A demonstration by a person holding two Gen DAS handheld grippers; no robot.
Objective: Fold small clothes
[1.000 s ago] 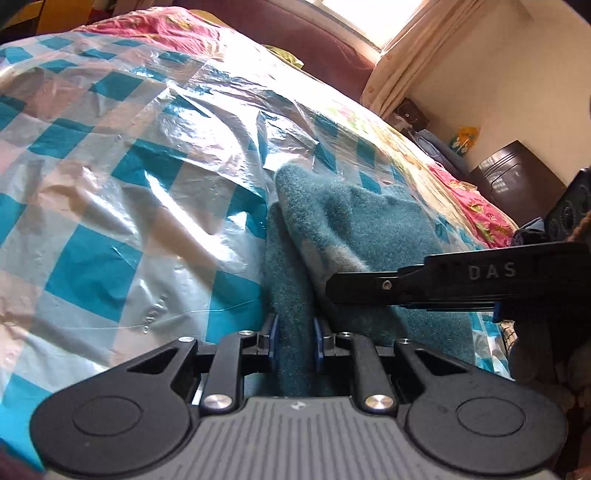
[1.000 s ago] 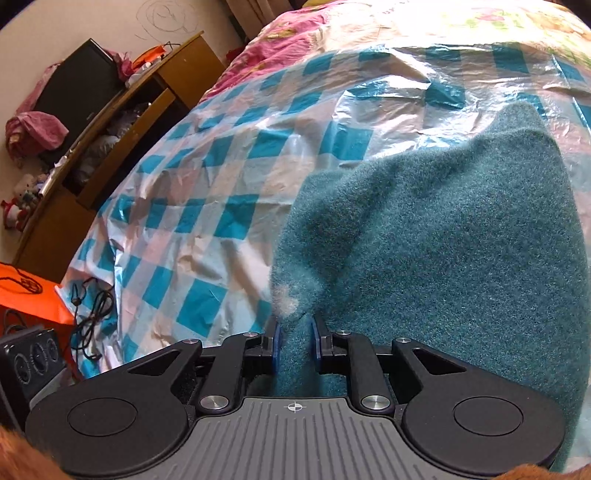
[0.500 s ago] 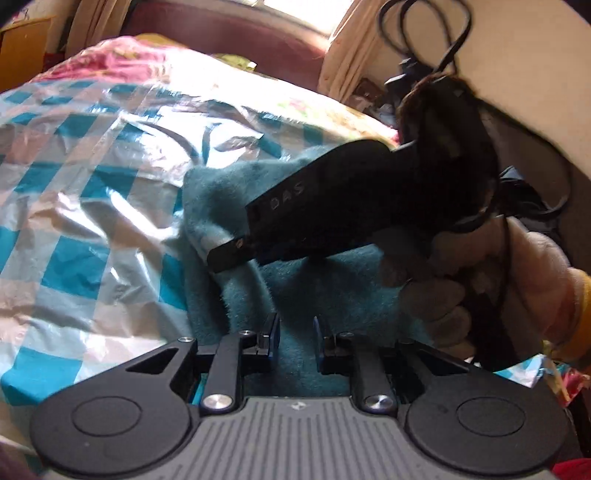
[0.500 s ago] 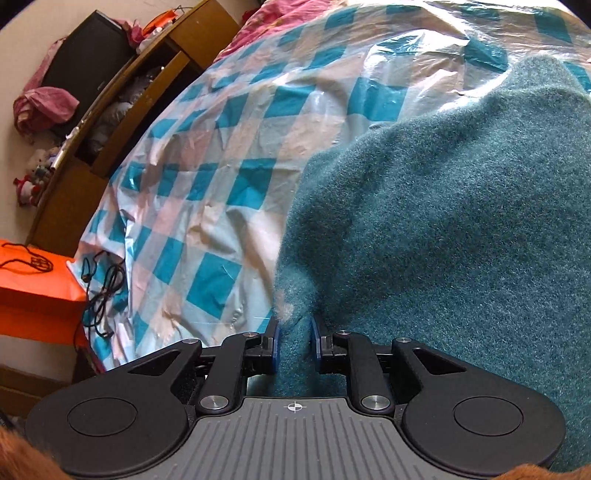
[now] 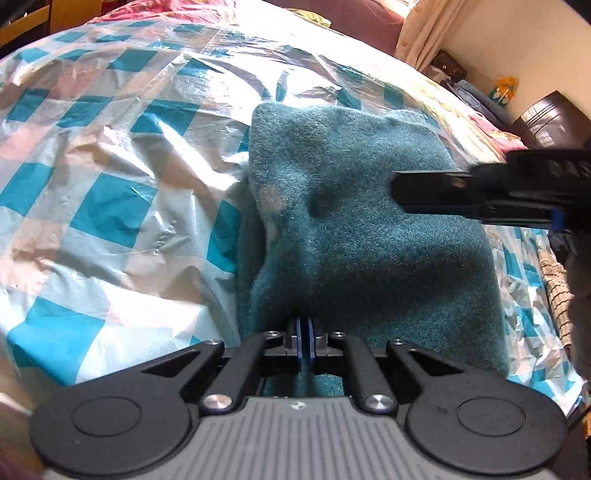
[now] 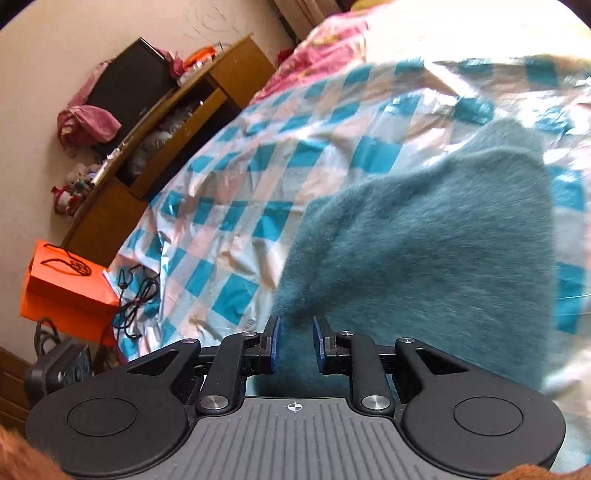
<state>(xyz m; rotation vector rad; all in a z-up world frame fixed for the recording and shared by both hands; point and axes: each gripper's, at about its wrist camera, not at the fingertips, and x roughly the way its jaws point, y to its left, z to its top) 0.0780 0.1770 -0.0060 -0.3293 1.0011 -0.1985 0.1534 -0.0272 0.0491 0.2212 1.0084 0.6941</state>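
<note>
A teal fleece garment (image 5: 362, 221) lies folded on a blue-and-white checked plastic sheet (image 5: 103, 177) over a bed. My left gripper (image 5: 305, 341) is shut on the garment's near edge, its blue pads pressed together. My right gripper (image 6: 295, 343) is open, its pads apart on either side of the garment's near edge (image 6: 424, 258); the view is blurred. In the left wrist view the right gripper's black fingers (image 5: 443, 194) reach in from the right above the cloth.
A wooden cabinet (image 6: 166, 122) with clutter stands left of the bed. An orange bag (image 6: 66, 291) and black cables (image 6: 136, 295) lie by the bed's edge. Curtain (image 5: 421, 33) and a dark cabinet (image 5: 550, 118) are at the far right.
My right gripper has opened and let go of the garment, then drawn back to the right. My left gripper has closed tight on the cloth. The garment now lies flatter.
</note>
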